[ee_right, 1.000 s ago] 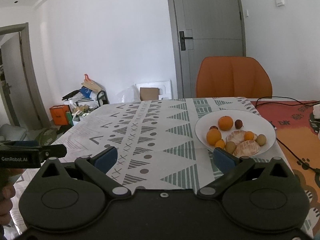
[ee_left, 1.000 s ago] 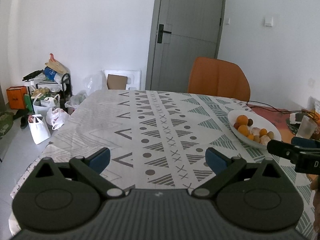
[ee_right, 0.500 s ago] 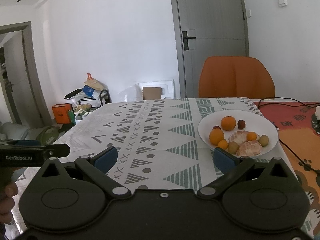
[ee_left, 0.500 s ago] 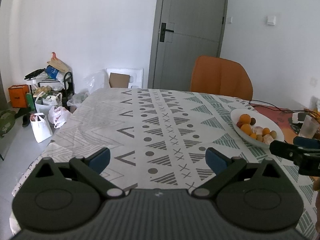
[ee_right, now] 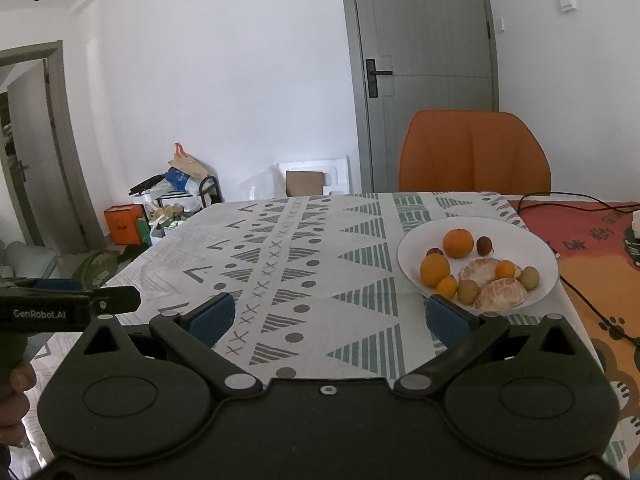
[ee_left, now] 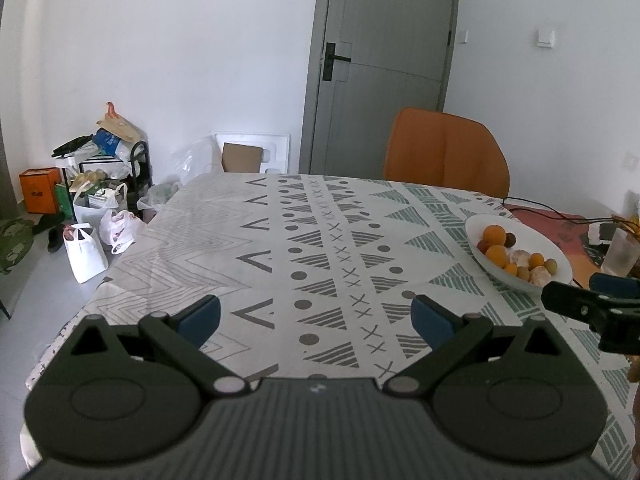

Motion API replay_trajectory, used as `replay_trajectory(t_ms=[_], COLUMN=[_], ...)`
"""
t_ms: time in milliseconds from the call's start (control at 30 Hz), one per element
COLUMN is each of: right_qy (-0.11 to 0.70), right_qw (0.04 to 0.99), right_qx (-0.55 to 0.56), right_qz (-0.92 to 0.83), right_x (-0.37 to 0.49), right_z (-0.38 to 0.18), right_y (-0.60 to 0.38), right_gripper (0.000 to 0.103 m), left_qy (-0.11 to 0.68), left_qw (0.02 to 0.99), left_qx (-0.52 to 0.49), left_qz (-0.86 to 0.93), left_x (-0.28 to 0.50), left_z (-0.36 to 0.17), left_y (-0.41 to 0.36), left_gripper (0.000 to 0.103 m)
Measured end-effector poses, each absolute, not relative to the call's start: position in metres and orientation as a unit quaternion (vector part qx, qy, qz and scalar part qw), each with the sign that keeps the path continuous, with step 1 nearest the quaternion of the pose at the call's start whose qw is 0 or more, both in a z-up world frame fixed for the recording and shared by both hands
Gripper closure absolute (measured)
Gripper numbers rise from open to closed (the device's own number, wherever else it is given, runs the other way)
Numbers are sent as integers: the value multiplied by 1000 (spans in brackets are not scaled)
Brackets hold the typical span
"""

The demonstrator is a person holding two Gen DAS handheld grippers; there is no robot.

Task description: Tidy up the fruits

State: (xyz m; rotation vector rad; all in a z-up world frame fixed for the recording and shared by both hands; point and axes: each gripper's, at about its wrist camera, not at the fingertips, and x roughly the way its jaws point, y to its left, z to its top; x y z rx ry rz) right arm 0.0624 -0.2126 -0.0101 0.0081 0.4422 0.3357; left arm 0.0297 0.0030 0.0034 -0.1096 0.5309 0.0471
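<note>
While both claws hang spread and empty above the patterned surface point(ee_right: 320, 264), a white plate point(ee_right: 412, 240) of fruit sits at its right side. The right claw point(ee_right: 326, 314) is near the plate, which holds oranges point(ee_right: 458, 243), peeled segments point(ee_right: 500, 294) and small green fruits point(ee_right: 530, 277); the left claw point(ee_left: 316, 316) is well apart from it.

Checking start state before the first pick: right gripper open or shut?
Open. In its own wrist view the right gripper has both blue pads wide apart, only tablecloth between them, nothing held.
</note>
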Motion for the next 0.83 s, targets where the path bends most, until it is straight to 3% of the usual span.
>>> replay_trajectory(t_ms=[833], right_qy=[226], right_qw=[960], right_qx=[-2], right_qz=[167], right_x=[66], right_z=[-17], right_y=[-211], right_gripper=[0], left_qy=[266], left_qw=[963], left_qx=[-48], left_qz=[19], left_x=[30], left_z=[1], left_y=[2], left_gripper=[2])
